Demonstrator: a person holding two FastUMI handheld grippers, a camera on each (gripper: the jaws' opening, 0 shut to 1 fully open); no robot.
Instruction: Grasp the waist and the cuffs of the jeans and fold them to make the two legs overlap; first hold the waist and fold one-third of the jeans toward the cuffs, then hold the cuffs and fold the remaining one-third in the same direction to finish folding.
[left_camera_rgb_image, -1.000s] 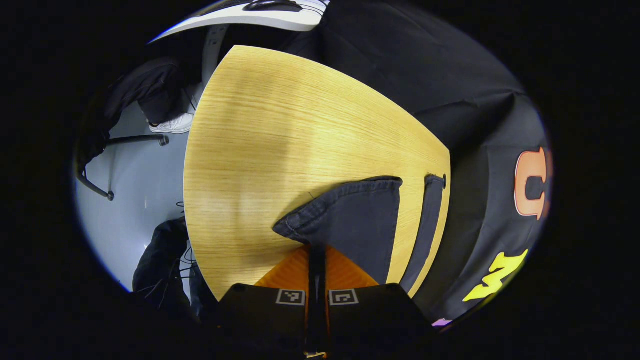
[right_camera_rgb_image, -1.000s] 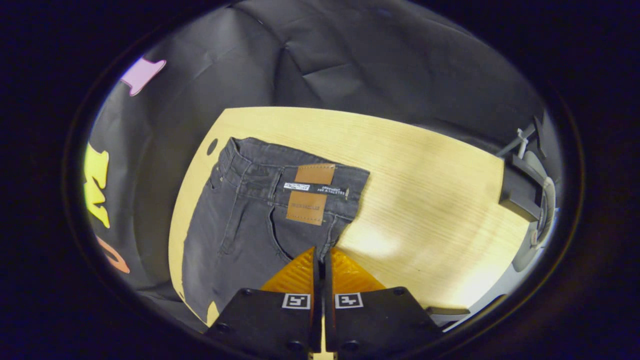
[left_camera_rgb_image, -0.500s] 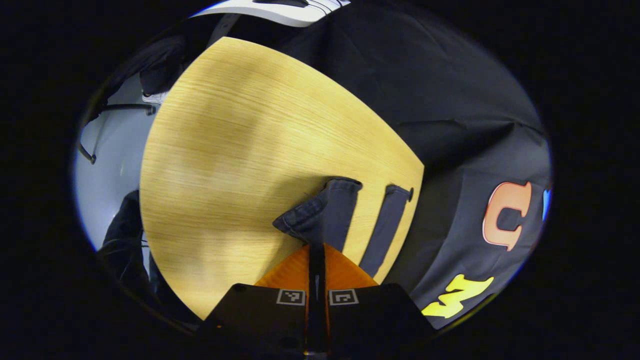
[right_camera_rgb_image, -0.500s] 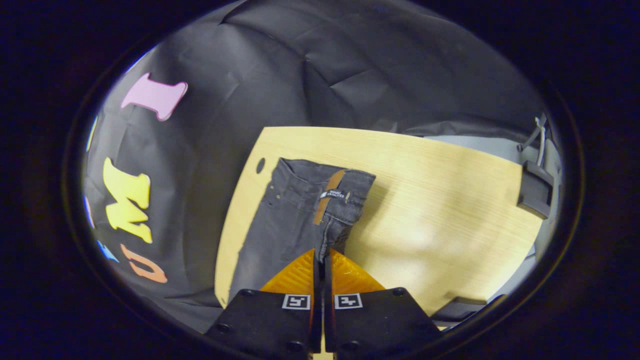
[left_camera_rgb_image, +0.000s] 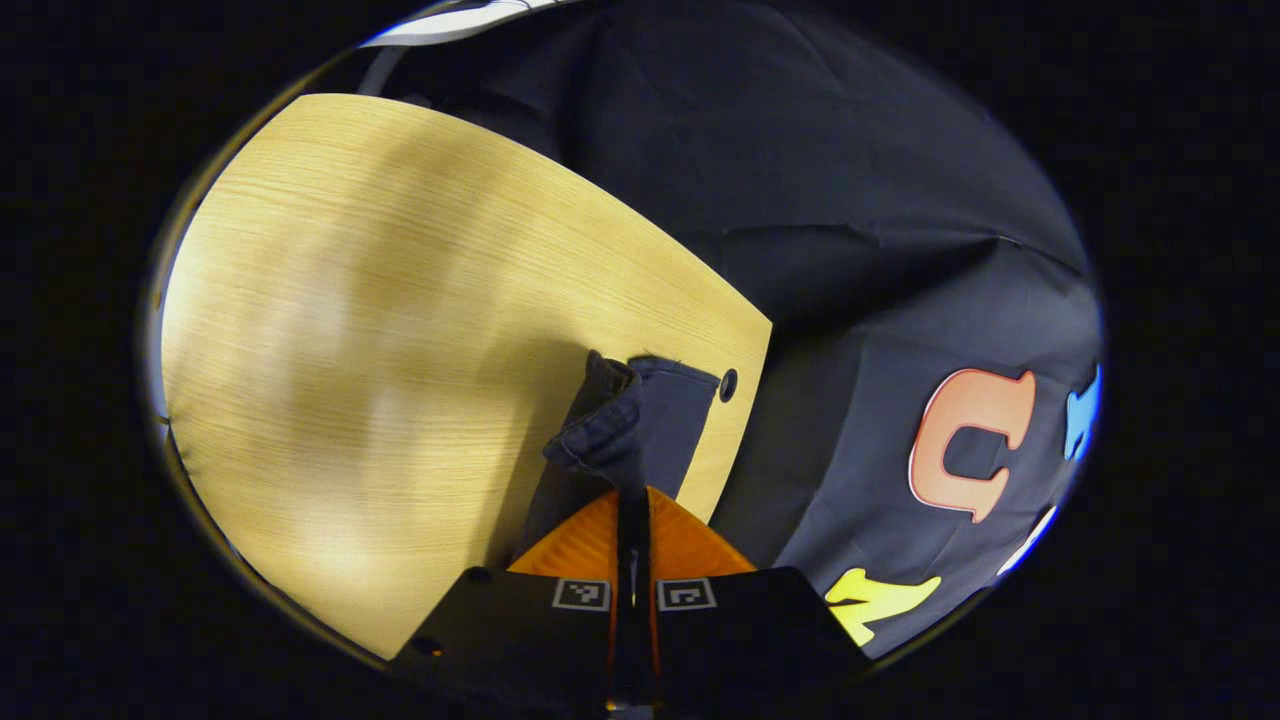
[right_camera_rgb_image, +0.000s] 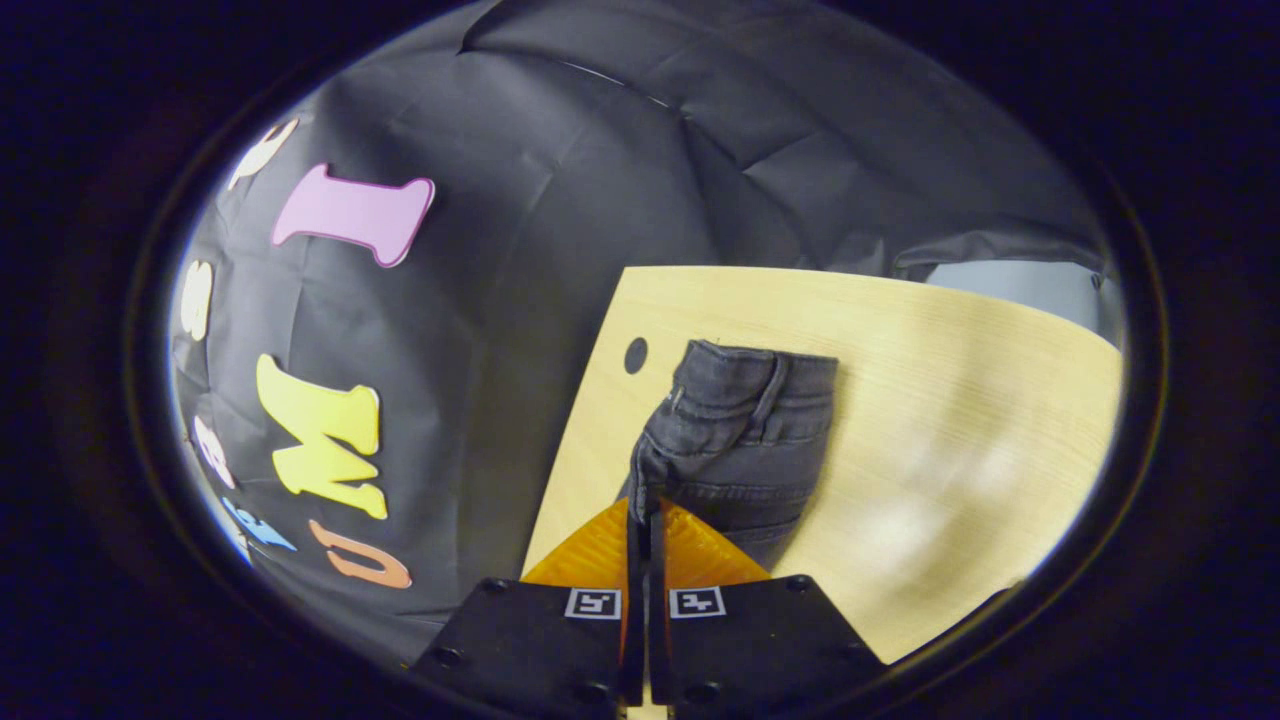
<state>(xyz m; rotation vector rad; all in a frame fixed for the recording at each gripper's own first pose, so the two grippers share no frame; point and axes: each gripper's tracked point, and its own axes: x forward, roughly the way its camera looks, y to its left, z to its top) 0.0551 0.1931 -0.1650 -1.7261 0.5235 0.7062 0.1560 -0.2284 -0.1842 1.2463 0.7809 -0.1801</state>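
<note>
In the left gripper view we look steeply down along the left gripper (left_camera_rgb_image: 632, 500) from close above the wooden table (left_camera_rgb_image: 400, 330), which spreads over the left of the frame. In the right gripper view we look down along the right gripper (right_camera_rgb_image: 640, 515), table (right_camera_rgb_image: 950, 420) at lower right. Both views share the dark jeans (left_camera_rgb_image: 640, 425) (right_camera_rgb_image: 745, 430) just beyond the fingertips, at frame centre.

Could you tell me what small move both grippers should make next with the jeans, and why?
Probably lower both ends onto the table and line up the edges. The left gripper pinches a cuff and the right gripper pinches the waist of the jeans, with one leg apparently lying over the other.
</note>
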